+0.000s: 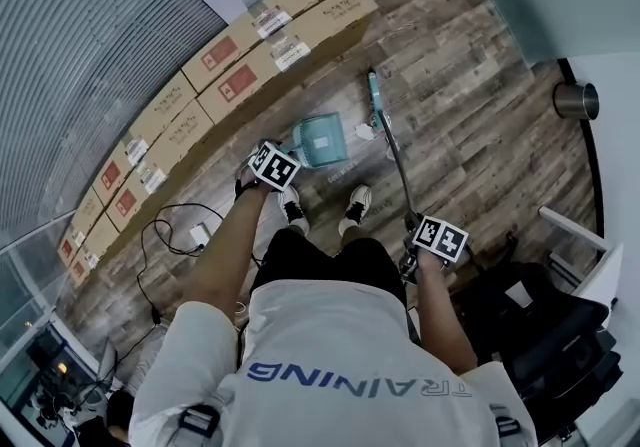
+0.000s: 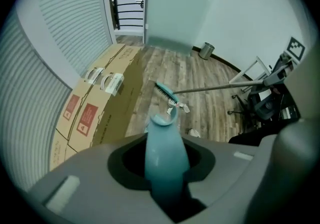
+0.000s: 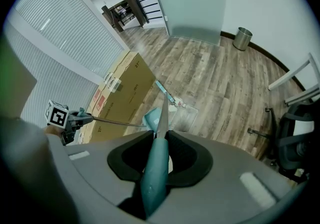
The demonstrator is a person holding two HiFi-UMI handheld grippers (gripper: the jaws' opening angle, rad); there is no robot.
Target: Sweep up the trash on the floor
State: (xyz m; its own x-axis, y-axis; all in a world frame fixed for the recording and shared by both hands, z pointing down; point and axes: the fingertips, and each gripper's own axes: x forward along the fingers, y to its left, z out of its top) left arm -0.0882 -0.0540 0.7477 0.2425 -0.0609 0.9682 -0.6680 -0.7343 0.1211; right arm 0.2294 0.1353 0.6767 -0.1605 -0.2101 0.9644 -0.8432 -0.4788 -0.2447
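Observation:
My left gripper [image 1: 272,167] points down at the floor. It is shut on the pale teal dustpan handle [image 2: 163,155], which fills the gap between the jaws. The teal dustpan [image 1: 322,140] stands on the wood floor just ahead of the person's shoes. My right gripper [image 1: 437,240] is shut on the teal grip of the broom [image 3: 154,175]. Its metal pole runs forward to the teal broom head [image 1: 376,93]. White scraps of trash [image 1: 365,132] lie beside the bristles, right of the dustpan; the same trash [image 2: 183,108] shows in the left gripper view.
A long row of cardboard boxes [image 1: 230,65] lines the slatted wall on the left. Cables and a power strip [image 1: 195,233] lie near the left foot. A black office chair [image 1: 540,335] stands at the right. A metal bin [image 1: 577,100] sits by the far wall.

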